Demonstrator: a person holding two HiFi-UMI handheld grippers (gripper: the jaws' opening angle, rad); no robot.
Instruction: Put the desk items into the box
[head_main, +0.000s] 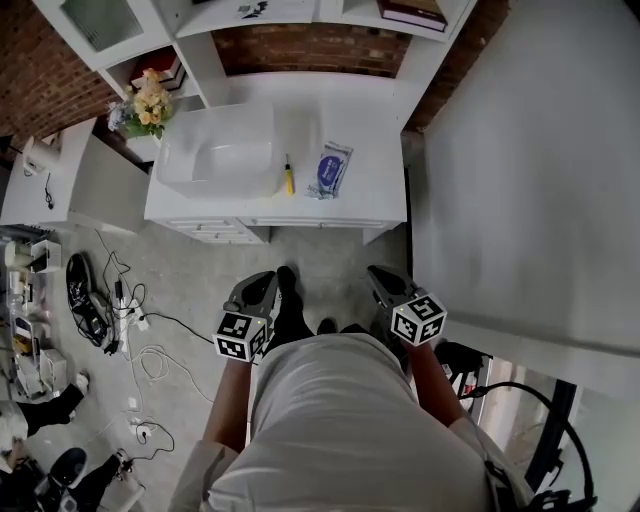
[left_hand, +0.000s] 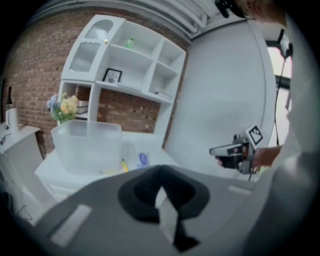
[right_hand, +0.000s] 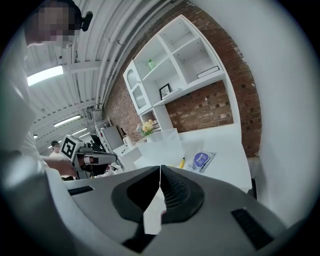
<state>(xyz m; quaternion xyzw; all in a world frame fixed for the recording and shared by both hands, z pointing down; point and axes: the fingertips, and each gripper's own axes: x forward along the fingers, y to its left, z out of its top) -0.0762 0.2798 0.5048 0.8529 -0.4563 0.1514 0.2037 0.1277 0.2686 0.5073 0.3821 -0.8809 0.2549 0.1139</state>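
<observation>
A clear plastic box stands on the left part of the white desk. To its right lie a yellow pen-like item and a blue wipes packet. My left gripper and right gripper hang over the floor, short of the desk's front edge, both shut and holding nothing. In the left gripper view the shut gripper points toward the box, the yellow item and the packet. In the right gripper view the gripper faces the box, the yellow item and the packet.
A vase of flowers stands at the box's back left, under a white shelf unit. A white side table adjoins the desk at left. Cables and shoes litter the floor on the left. A white wall runs along the right.
</observation>
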